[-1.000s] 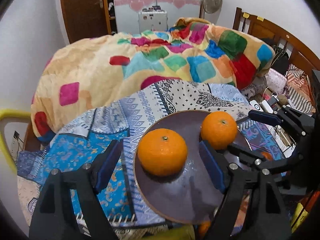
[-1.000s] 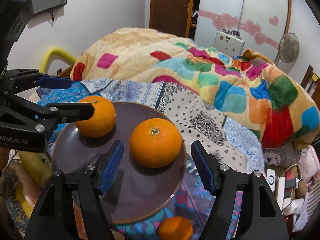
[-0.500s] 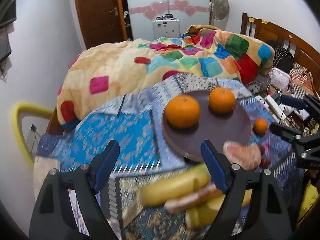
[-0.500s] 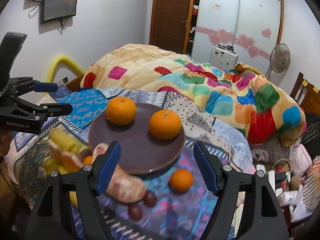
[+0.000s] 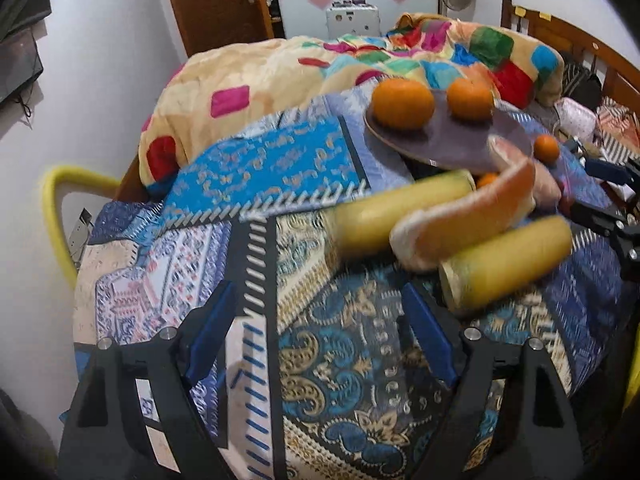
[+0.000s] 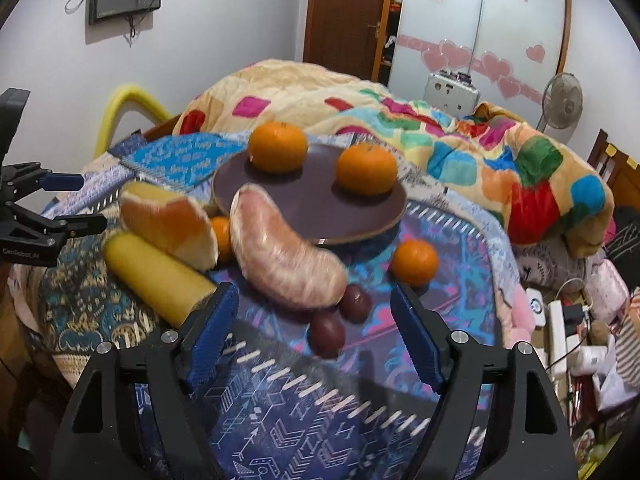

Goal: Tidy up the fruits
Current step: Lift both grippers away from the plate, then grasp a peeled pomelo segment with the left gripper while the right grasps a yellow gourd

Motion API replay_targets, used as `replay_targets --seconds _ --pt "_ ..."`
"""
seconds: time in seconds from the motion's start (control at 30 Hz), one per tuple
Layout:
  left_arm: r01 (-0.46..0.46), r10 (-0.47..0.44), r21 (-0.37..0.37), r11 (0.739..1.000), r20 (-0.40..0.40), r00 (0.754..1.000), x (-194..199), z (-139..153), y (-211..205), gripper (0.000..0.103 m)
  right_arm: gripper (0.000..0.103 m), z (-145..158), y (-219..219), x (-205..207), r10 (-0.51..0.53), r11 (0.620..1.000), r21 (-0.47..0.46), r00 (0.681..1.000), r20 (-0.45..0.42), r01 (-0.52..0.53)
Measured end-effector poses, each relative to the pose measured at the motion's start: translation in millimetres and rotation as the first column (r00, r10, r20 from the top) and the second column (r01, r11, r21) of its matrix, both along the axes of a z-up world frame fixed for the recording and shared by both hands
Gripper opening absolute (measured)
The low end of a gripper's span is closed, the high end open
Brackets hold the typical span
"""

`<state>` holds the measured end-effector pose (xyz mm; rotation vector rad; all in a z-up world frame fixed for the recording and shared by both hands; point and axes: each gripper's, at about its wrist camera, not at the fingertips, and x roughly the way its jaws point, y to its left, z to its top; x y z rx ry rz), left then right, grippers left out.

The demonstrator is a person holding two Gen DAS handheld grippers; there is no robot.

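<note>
Two oranges (image 6: 277, 146) (image 6: 366, 169) already on brown plate (image 6: 360, 220), so part of task looks done. Third orange (image 6: 414, 262), small one (image 6: 221, 232) behind pomelo segment (image 6: 286, 256), pomelo wedge (image 6: 170, 226), two yellow pieces (image 5: 506, 262) (image 5: 396, 210) and two dark fruits (image 6: 340, 318) lie on patterned cloth (image 6: 304, 428) beside plate, not yet sorted. Left tool (image 5: 316, 338): fingers apart, empty. Right tool (image 6: 316, 338): fingers apart, empty, above cloth near dark fruits.
</note>
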<state>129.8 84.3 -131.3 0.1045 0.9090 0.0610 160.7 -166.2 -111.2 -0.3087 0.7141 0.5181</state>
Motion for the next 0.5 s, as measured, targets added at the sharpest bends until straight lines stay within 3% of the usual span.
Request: replay_targets --seconds 0.2,0.5 --pt "0.036 -0.036 -0.003 0.999 -0.014 0.999 -1 -7 -15 0.084 0.076 -12 6 -1 0.023 1.0 0.014 0.999 -0.038 -0.022" --pt "0.036 -0.037 -0.04 0.999 -0.029 0.999 5 -8 -31 0.081 0.076 -11 -5 -16 0.021 1.0 -0.012 1.0 -0.008 -0.021"
